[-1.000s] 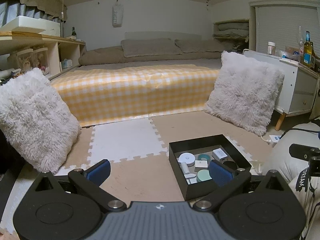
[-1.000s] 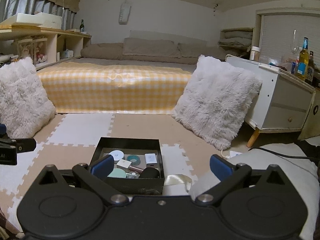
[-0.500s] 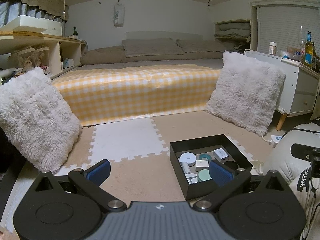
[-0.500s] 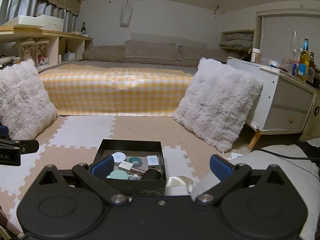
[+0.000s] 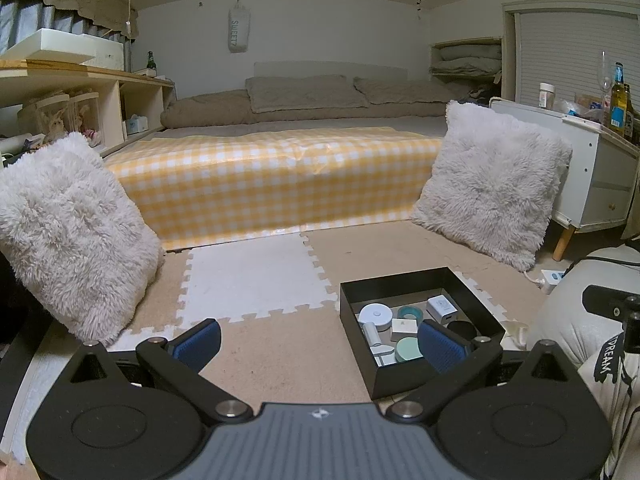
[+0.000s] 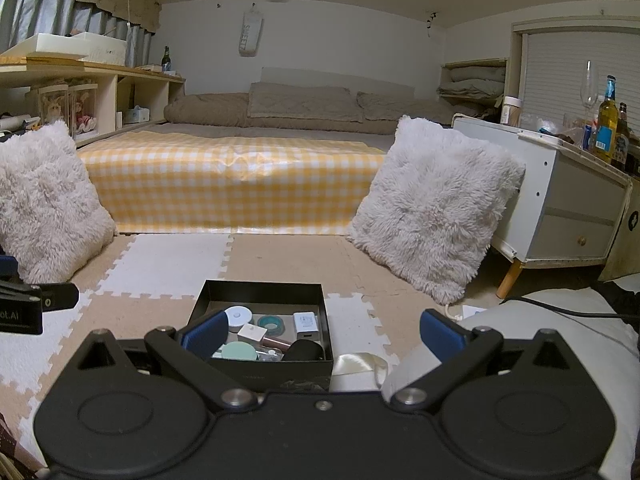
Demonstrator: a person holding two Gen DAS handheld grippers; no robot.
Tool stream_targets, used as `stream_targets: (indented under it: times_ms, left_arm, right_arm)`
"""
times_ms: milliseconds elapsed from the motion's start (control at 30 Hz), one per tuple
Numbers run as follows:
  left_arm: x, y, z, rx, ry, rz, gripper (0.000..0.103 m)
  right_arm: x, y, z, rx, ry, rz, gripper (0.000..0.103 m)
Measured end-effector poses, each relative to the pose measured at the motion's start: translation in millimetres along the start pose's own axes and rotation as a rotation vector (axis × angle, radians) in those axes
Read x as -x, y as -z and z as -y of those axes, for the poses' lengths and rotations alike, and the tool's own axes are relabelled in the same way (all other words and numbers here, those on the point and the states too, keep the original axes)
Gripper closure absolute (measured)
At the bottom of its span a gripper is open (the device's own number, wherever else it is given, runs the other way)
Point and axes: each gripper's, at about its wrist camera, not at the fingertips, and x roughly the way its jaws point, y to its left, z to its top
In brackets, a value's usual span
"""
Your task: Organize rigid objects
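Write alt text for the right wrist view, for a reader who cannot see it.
The open, empty right gripper hovers over a black box of small items on a foam floor mat. Beyond are two fluffy white cushions and a bed with a yellow checked cover.

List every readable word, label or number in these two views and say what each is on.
"SWEET" on the wall hanging, written vertically.
"DREAM" on the cloth at the right edge of the left view.
"ot.AI" on the black device at the left edge of the right view, its start cut off.
Bottle labels on the cabinet: too small to read.
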Motion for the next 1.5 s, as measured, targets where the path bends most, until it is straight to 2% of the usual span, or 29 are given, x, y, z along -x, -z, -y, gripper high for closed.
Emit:
stream_targets:
  times_ms: [1500]
  left_arm:
    - [1.6,-0.1,1.4,0.003,0.0,0.003,0.0]
  right_arm:
    - [1.5,-0.7,1.3,-0.004,0.001,0.006,0.0]
